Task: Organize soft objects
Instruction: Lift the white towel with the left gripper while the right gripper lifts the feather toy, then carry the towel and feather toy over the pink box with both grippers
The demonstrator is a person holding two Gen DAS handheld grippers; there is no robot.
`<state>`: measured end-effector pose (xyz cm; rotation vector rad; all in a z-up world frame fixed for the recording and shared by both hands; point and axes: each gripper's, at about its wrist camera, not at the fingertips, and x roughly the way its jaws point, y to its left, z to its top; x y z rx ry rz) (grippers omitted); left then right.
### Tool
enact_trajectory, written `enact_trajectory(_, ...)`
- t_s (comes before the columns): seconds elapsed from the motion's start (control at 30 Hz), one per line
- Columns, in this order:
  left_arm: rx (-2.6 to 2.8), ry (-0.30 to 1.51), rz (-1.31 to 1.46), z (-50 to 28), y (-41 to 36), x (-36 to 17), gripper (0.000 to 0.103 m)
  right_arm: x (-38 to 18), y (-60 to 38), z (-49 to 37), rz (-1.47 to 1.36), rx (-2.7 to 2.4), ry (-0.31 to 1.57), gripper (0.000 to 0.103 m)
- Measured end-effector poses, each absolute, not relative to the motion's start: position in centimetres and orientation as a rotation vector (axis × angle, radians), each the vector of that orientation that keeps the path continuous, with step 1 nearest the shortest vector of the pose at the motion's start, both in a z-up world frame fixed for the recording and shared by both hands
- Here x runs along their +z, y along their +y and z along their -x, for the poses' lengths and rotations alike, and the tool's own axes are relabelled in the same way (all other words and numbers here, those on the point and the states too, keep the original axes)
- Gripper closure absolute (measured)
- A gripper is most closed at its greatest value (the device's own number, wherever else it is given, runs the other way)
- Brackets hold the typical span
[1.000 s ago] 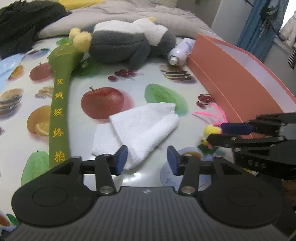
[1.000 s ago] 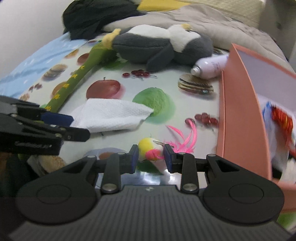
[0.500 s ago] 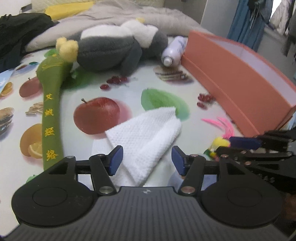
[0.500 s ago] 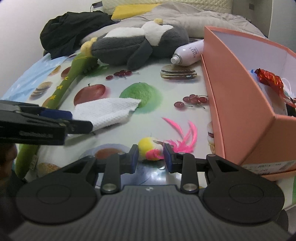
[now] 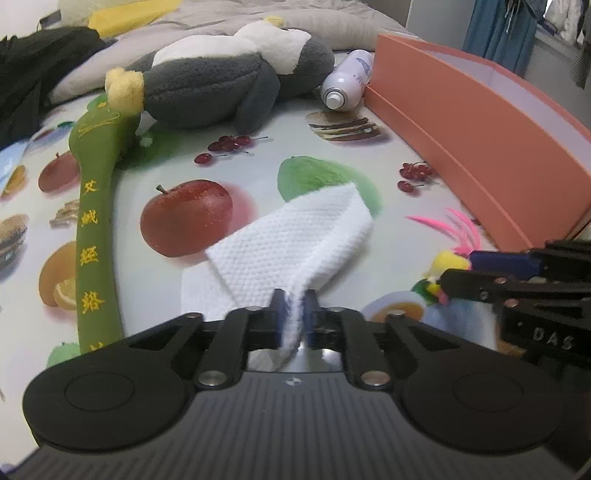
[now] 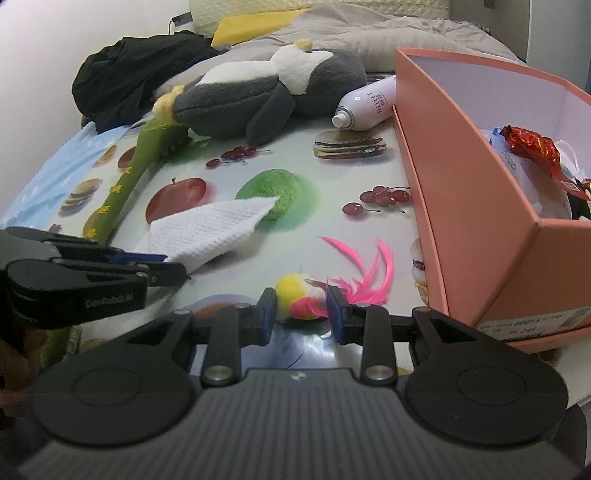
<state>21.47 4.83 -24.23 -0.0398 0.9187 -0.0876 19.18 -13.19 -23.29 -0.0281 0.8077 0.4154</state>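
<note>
The left gripper (image 5: 293,308) has its blue-padded fingers pinched together on the near corner of the white cloth (image 5: 291,240), which rises off the fruit-print tablecloth (image 5: 258,162) at that end while its far tip lies over the printed green fruit. The right gripper (image 6: 300,312) has its fingers set on either side of a small yellow-and-pink feathered toy (image 6: 301,297), their pads close against it; whether they actually press it cannot be told. The toy's pink feathers (image 6: 369,269) fan out toward the orange box (image 6: 476,206), which stands along the right edge of the tablecloth and holds a white bag and a red foil wrapper (image 6: 535,147). Along the left edge lies a long green plush stick with yellow characters (image 5: 94,236), its head near the far end. Across the far edge a grey-and-white plush toy (image 5: 229,81) lies on its side, with a white spray bottle (image 5: 345,85) just beside it, its far end against the far corner of the box. Behind these, a black garment (image 6: 129,77) is heaped at the far left corner, next to grey bedding (image 6: 369,33) and a yellow pillow (image 6: 255,22).
</note>
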Motion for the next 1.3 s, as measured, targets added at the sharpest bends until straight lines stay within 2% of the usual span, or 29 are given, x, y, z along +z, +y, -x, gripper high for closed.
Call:
enact_trajectory(0.6,-0.068,0.851,0.183,-18.9,2.4,-17.2,0.097,-18.2,-15.7,-17.3,-0.036,0.396,0.76,0.07)
enact_trajectory(1.3,-0.174,0.71,0.211,-23.0,-2.0,-3.0,0.097,-4.8,-19.9,-19.8,-0.086,0.368,0.553,0.07)
